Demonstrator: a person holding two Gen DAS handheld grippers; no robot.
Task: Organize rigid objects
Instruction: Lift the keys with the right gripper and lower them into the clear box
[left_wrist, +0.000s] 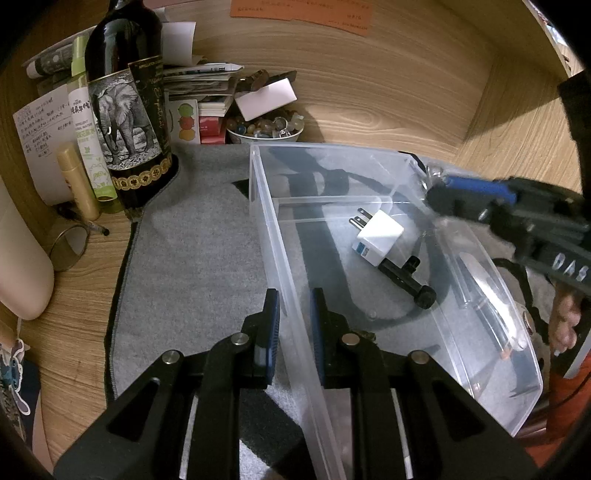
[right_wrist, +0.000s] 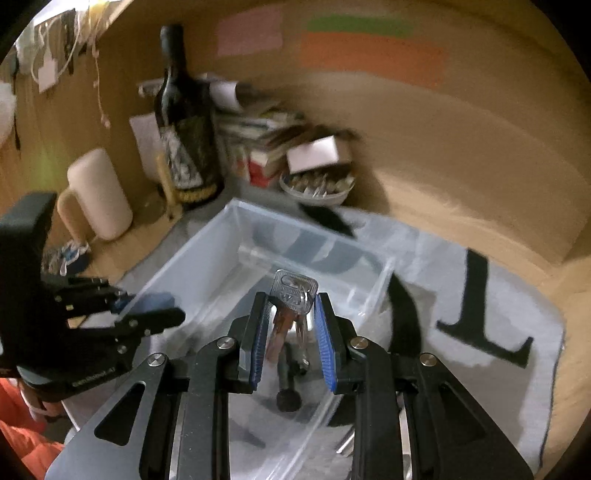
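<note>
The wooden table (left_wrist: 388, 92) carries a grey felt mat (left_wrist: 199, 236), and on the mat sits a clear plastic storage bin (left_wrist: 280, 236) with an inner divider. Behind the mat, at the table's back corner, stand a dark wine bottle with an elephant label (left_wrist: 125, 110), a stack of papers and books (left_wrist: 207, 85) and a small white bowl of pebbles (left_wrist: 264, 129).

The left gripper (left_wrist: 293, 325) straddles the bin's near long wall, one finger outside and one inside; its jaws sit close on either side of the wall, but contact with the plastic cannot be told.

The right gripper (right_wrist: 290, 332) hovers above the bin, its jaws closed on a bunch of silver metal keys (right_wrist: 293, 295), whose heads stick up past the blue pads (right_wrist: 327, 347).

Inside the bin, on its floor, lies a white plug adapter (left_wrist: 378, 234) with its prongs pointing toward the divider. Touching its other end lies a small black cylindrical clamp-like part (left_wrist: 408, 280).
</note>
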